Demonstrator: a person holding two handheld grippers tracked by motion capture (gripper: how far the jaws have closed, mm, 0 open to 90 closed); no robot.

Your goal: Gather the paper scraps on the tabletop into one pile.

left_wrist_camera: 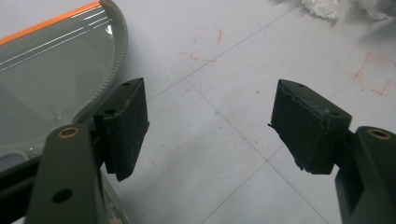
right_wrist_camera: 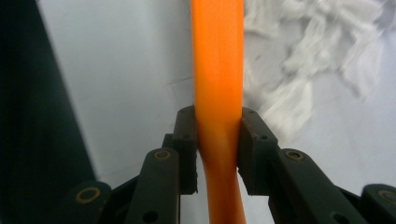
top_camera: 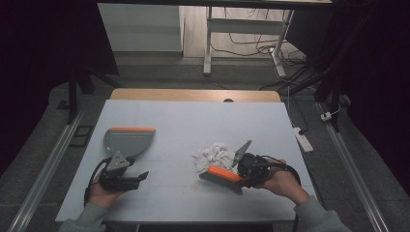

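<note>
Right gripper point(top_camera: 244, 170) has its jaws clamped on the orange back of the brush point(top_camera: 223, 175); the right gripper view shows the handle pinched between both pads, running straight up the frame. Left gripper point(top_camera: 126, 181) has jaws spread wide with nothing between them, just beside the dustpan point(top_camera: 127, 141); the left gripper view shows the pan's grey rim by the left jaw.

Step in hand, as I read it: sweep the paper scraps point(top_camera: 212, 155) toward the dustpan.

- Brush lies low on the counter point(top_camera: 183, 121), at the near side of the scraps, touching or nearly so.
- Long axis runs across the counter, tilted slightly: far end up-left, gripped end down-right. Bristles face down toward the near edge.
- Dustpan well apart to the left, orange lip facing the far edge, handle toward the person.

To do it well: get the brush on the right, far side of the pile, keep bristles flat on the surface, and push left in short strokes. The pan's lip likely needs turning toward the pile, with the left gripper holding the handle steady.
</note>
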